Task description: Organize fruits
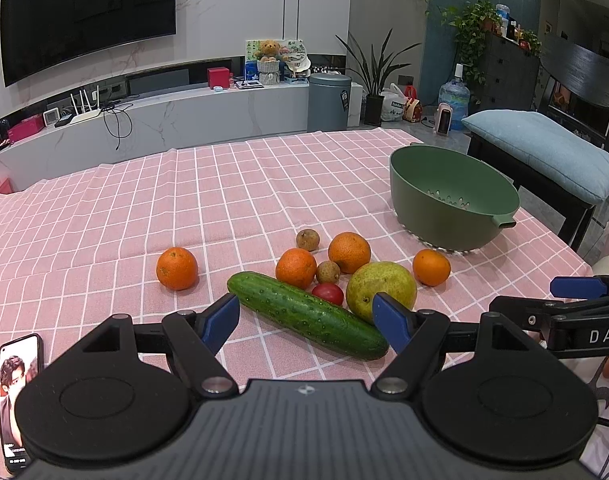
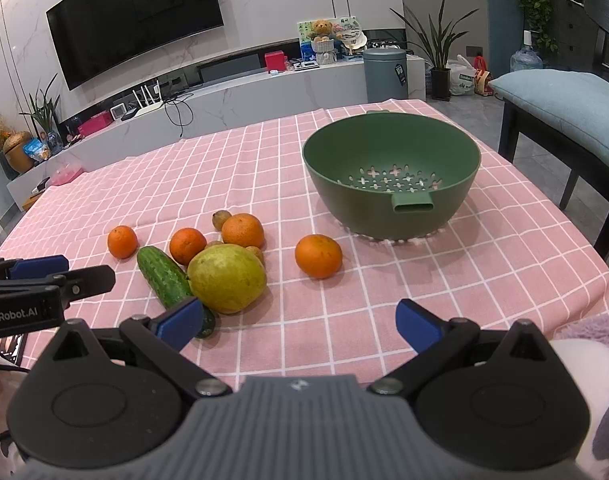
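On the pink checked tablecloth lie a green cucumber [image 1: 304, 314] [image 2: 164, 278], a yellow-green pear [image 1: 382, 286] [image 2: 227, 279], several oranges [image 1: 177, 268] [image 2: 318, 256], a small red tomato [image 1: 327, 293] and small brown fruits [image 1: 307, 239]. An empty green colander bowl [image 1: 452, 196] [image 2: 392, 172] stands at the back right. My left gripper [image 1: 306, 318] is open, its fingers either side of the cucumber's near end. My right gripper [image 2: 300, 322] is open and empty, above bare cloth in front of a lone orange.
A phone [image 1: 18, 400] lies at the table's near left edge. A chair with a blue cushion [image 1: 544, 152] stands right of the table. A TV wall and a low cabinet are behind. The other gripper shows at each view's edge [image 1: 576, 312] [image 2: 36, 284].
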{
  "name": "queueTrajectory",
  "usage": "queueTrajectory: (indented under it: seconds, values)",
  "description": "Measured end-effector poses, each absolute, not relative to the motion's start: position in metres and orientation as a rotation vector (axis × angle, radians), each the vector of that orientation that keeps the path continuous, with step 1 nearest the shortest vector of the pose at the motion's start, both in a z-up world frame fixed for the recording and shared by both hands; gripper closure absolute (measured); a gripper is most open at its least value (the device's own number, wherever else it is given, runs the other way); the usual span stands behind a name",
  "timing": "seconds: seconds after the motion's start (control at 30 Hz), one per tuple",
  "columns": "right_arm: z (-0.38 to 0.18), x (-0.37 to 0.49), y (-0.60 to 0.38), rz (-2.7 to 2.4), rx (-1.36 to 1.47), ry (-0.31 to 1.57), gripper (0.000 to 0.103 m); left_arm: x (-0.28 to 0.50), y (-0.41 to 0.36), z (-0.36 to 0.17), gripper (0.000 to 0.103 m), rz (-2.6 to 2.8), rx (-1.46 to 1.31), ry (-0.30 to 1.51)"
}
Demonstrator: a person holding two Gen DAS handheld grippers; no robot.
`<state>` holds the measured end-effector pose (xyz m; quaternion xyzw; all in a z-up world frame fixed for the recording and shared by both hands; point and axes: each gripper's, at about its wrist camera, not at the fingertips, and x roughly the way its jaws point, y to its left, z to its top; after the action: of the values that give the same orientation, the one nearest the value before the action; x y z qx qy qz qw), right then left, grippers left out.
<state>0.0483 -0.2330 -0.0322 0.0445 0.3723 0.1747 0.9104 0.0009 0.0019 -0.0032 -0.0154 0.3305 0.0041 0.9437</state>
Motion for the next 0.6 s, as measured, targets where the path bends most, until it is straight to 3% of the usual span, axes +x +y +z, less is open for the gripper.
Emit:
queueTrajectory:
  seconds: [0.6]
  values:
    - [-0.0320,0.0485,-0.2324,0.361,0.088,0.769,0.004,0.0011,0.0017,-0.0029,0.014,0.010,-0.030,0.675]
